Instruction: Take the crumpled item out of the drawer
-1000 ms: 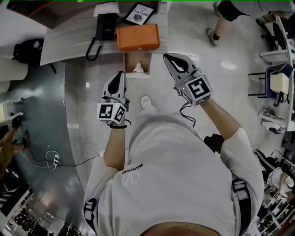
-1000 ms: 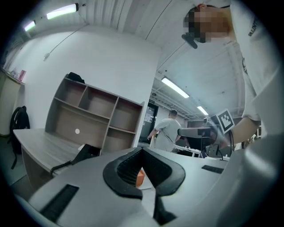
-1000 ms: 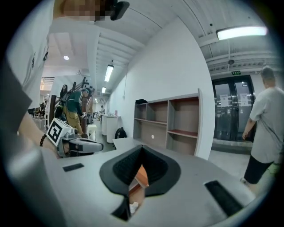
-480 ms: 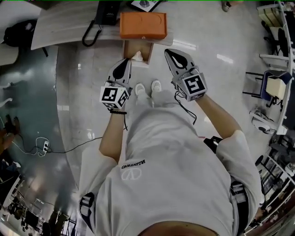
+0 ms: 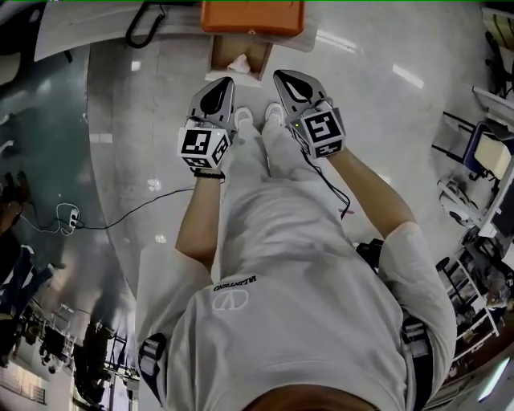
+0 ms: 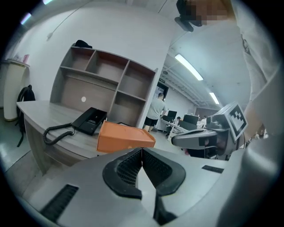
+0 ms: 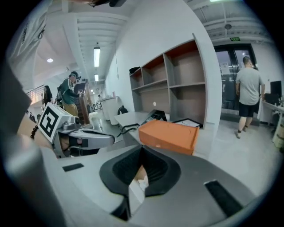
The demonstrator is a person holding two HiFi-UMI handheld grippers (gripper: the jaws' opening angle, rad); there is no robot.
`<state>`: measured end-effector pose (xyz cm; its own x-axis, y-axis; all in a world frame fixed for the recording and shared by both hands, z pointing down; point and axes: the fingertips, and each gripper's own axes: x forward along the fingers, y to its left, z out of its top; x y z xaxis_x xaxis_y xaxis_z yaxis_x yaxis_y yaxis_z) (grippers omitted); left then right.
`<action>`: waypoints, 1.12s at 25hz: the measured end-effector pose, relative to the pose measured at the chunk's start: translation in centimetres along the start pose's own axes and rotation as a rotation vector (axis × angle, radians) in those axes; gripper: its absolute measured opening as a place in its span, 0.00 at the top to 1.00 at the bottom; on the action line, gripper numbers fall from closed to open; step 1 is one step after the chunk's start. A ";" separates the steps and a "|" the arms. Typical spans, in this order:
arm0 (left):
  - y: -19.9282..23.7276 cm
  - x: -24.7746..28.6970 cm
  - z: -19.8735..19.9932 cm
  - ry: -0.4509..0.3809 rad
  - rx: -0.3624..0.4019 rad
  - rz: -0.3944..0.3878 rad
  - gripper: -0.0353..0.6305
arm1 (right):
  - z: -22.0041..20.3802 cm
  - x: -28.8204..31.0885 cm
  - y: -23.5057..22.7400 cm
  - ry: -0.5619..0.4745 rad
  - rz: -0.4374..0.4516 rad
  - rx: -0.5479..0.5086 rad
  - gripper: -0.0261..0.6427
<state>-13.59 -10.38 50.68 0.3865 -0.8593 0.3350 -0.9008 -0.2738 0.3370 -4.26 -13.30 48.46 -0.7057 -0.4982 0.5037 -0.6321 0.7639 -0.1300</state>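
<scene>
A crumpled white item (image 5: 239, 63) lies in the open wooden drawer (image 5: 259, 58) under the desk, at the top of the head view. My left gripper (image 5: 227, 80) and right gripper (image 5: 279, 76) hang side by side just short of the drawer, above the person's shoes. Both are shut with nothing between the jaws. In the right gripper view the crumpled item (image 7: 142, 181) shows through the gap below the closed tips of the right gripper (image 7: 142, 149). In the left gripper view the left gripper (image 6: 142, 150) points at the desk; the drawer is hidden there.
An orange box (image 5: 251, 16) sits on the desk edge right above the drawer, with a black phone (image 6: 88, 120) and its coiled cord (image 5: 144, 20) to its left. Shelves (image 6: 106, 84) stand behind the desk. A cable (image 5: 120, 217) lies on the floor at left; chairs stand at right.
Both grippers have come down and drawn closer together in front of the drawer. The desk and drawer have slid toward the top of the head view. Both stay shut.
</scene>
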 end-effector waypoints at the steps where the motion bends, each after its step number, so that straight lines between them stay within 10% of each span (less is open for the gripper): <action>1: 0.0 0.3 -0.7 0.015 -0.003 0.007 0.94 | -1.0 0.4 -0.1 0.010 -0.003 0.016 0.96; 14: -0.1 5.9 -11.4 0.212 -0.047 -0.015 0.94 | -8.4 4.6 -2.0 0.073 -0.030 0.139 0.96; 28: 2.3 9.3 -14.9 0.216 -0.070 0.046 0.94 | -14.7 8.8 -2.9 0.122 -0.048 0.226 0.96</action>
<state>-9.11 -12.57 67.70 0.3855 -0.7560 0.5291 -0.9054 -0.1992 0.3750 -3.94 -13.87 65.86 -0.6382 -0.4677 0.6115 -0.7288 0.6229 -0.2843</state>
